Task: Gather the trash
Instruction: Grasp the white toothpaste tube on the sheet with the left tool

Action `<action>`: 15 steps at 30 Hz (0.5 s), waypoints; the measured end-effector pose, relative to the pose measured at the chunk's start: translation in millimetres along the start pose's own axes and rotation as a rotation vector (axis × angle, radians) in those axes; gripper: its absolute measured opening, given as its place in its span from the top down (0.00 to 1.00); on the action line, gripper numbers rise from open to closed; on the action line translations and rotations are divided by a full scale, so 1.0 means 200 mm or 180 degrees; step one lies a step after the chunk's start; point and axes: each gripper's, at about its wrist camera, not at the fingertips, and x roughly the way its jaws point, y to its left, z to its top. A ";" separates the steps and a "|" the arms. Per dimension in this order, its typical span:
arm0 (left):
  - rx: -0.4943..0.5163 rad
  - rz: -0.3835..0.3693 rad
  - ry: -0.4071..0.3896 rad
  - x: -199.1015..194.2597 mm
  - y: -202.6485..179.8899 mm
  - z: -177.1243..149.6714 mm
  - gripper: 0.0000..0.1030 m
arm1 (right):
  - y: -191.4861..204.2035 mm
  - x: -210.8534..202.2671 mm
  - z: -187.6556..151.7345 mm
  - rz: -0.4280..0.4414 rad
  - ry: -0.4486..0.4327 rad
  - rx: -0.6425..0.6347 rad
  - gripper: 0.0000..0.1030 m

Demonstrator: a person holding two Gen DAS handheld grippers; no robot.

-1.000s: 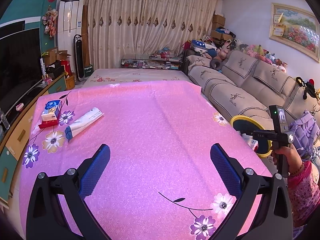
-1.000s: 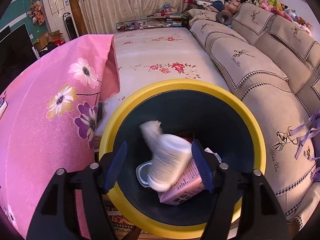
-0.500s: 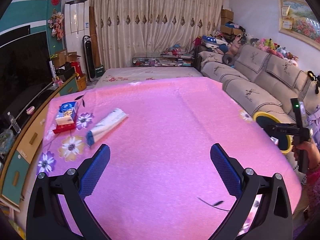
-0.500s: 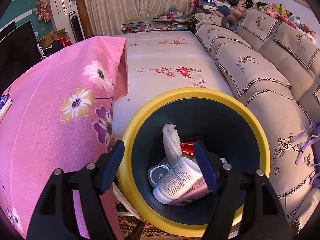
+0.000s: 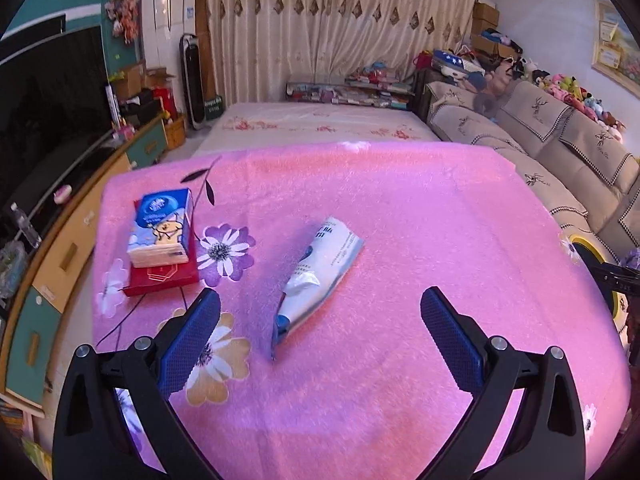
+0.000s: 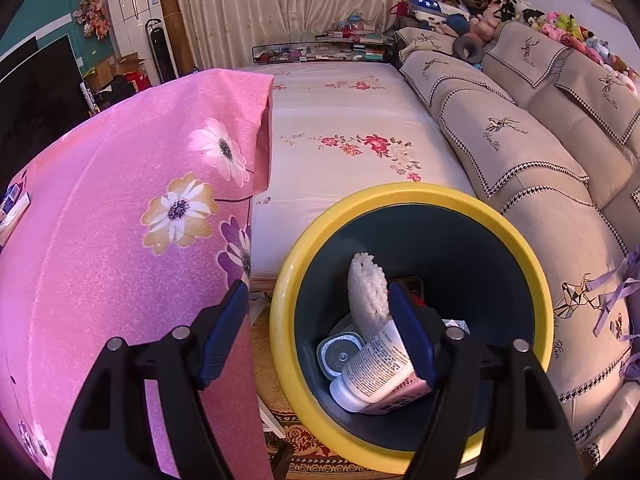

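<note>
The left gripper (image 5: pixel 320 334) hangs over the pink flowered desk (image 5: pixel 420 220), its 2 fingers (image 5: pixel 188 344) spread wide with nothing held. Between them, slightly far of the tips, lies a squeezed white-and-blue tube (image 5: pixel 316 280), flat on the cloth. Far left of it a tissue pack (image 5: pixel 160 226) sits on a red box (image 5: pixel 162 276). The right gripper (image 6: pixel 316 334) hovers over the yellow-rimmed bin (image 6: pixel 536 280) to the right of the desk, fingers parted and empty. Inside the bin lie a white bottle (image 6: pixel 372 372), a foam sleeve (image 6: pixel 366 296) and a foil-lidded cup (image 6: pixel 340 354).
</note>
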 end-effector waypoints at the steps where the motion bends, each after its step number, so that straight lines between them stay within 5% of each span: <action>1: -0.0010 -0.0025 0.0046 0.04 0.02 0.01 0.05 | 0.00 0.00 0.00 -0.0004 0.0002 -0.0004 0.33; 15: 0.0185 0.0046 0.0360 0.35 0.03 0.08 0.48 | 0.03 0.02 0.00 0.0008 0.0048 -0.0043 0.33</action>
